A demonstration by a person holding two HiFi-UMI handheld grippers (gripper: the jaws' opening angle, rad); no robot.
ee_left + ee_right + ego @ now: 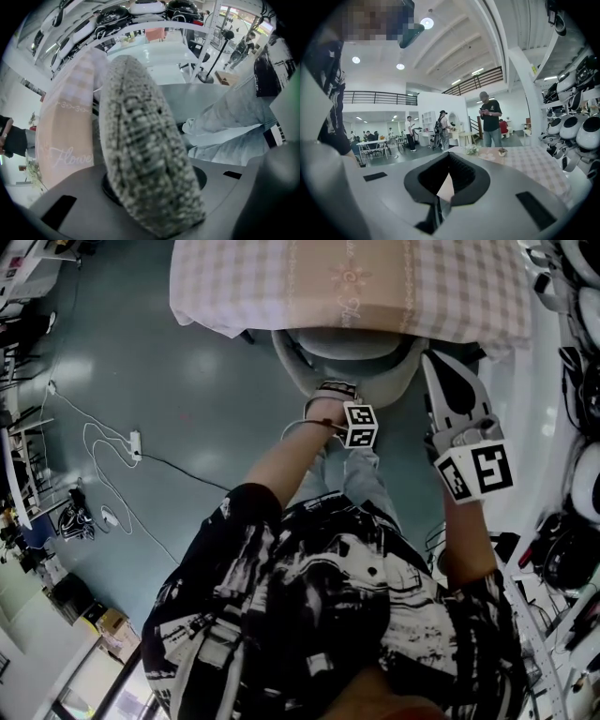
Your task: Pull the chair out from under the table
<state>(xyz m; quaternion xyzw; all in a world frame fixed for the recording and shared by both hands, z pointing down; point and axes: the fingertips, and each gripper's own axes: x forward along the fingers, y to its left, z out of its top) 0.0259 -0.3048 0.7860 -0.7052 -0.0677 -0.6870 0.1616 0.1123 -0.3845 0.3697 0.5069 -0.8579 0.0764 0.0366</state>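
Observation:
The grey chair point(345, 360) stands tucked under the table with the checked cloth point(347, 282); only its curved back shows beyond the cloth's edge. My left gripper point(356, 423) points straight down onto the top of that back. In the left gripper view the woven chair back point(140, 140) fills the space between the jaws, and the left gripper point(150, 187) is shut on it. My right gripper point(433, 367) is held level to the right of the chair, above the table's edge. Its pads point(464, 176) meet at the tip with nothing between them.
A power strip point(134, 444) and white cable lie on the floor at left. Shelves with white rounded shells point(581, 324) line the right side. The person's legs point(225, 126) stand just behind the chair. People point(491, 117) stand beyond the table point(534, 164).

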